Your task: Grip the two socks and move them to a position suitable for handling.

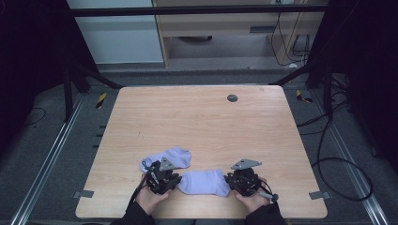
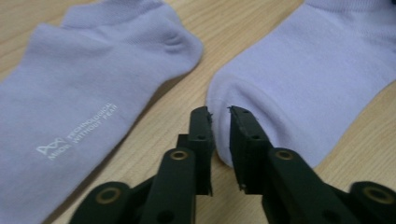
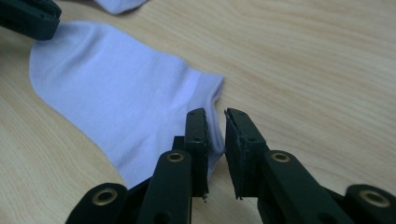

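Observation:
Two lavender ankle socks lie near the table's front edge. One sock (image 1: 204, 182) lies flat between the two grippers. The other sock (image 1: 176, 156), with white print (image 2: 77, 133), lies a little farther back on the left. My left gripper (image 1: 177, 181) sits low at the near sock's toe (image 2: 299, 79), its jaws a narrow gap apart (image 2: 219, 112) with the toe's edge in the gap, unpressed. My right gripper (image 1: 230, 183) sits at the cuff end (image 3: 116, 93), jaws (image 3: 215, 114) likewise slightly apart over the cuff's edge. A hand holds each gripper.
The wooden table (image 1: 202, 117) has a small dark round grommet (image 1: 232, 98) near its far edge. The left gripper's jaw (image 3: 28, 18) shows at the top left of the right gripper view. Cables lie on the floor to the right (image 1: 338, 164).

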Demonstrator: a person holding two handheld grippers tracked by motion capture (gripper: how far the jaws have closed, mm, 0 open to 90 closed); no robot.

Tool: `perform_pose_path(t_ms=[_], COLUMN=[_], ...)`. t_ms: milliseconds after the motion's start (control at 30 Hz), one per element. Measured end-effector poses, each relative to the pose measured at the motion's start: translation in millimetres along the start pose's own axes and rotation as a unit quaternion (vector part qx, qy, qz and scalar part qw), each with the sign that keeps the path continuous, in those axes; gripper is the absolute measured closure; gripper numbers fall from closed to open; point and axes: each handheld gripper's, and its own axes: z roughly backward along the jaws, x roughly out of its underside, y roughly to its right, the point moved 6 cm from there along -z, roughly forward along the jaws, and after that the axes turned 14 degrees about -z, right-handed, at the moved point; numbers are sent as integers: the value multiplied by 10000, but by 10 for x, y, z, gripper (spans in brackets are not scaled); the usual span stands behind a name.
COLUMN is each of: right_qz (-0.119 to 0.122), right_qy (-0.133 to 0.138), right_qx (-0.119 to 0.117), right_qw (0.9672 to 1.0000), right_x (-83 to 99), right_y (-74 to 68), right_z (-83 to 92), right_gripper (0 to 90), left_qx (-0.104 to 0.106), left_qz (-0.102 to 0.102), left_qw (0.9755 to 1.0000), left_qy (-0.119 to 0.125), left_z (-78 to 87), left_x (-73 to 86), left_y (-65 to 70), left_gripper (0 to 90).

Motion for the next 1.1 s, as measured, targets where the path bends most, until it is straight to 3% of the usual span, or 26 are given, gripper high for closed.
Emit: perform_pose_path(t_ms=[267,533,1100], right_qz=[-165,-247,-245], right_qy=[363,688,1041], right_qx=[10,-92,-278], right_qw=[9992,9973,9939], right_x=[-121,-310,-797], right_y=[60,29,-306], right_z=[77,91,-146], right_gripper=[709,634,500], left_qx=[-390,-724,-1203], left_qz=[188,394,984], left_qw=[9987,9958,9865], left_qy=[260,400,515], left_z=[140,248,484], left_x=[-12,33,294], left_y=[-186,-457,-1008], left_gripper=[590,512,458])
